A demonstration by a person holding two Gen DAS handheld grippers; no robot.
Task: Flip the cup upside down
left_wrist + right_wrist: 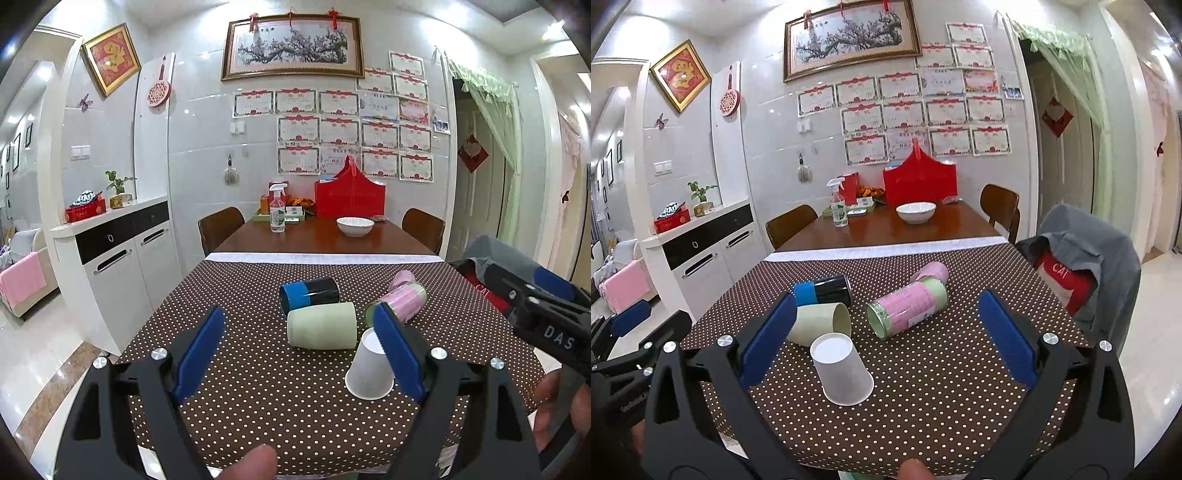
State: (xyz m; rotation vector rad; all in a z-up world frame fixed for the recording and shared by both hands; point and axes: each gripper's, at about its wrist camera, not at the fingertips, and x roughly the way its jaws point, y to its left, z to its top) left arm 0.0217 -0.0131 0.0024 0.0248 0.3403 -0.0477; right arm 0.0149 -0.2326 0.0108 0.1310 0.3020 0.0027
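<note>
One white paper cup (841, 369) stands mouth-down on the dotted cloth (923, 406), flip apparently done. My right claw (886, 343) and left claw (299, 354) gape empty. Next: the pale green cup (321, 325), lying sideways, needs gripping and upending.

Your left gripper (301, 352) is a black frame with triangular cut-outs, tipped by two flat blue pads (199, 354) and studded with round silver screws (159, 353). Your right gripper (888, 343) has the same black frame, blue pads (1006, 341) and silver screws (1051, 338); white letters "DAS" mark its side. Bare fingertips (255, 463) show at the lower edges.
</note>
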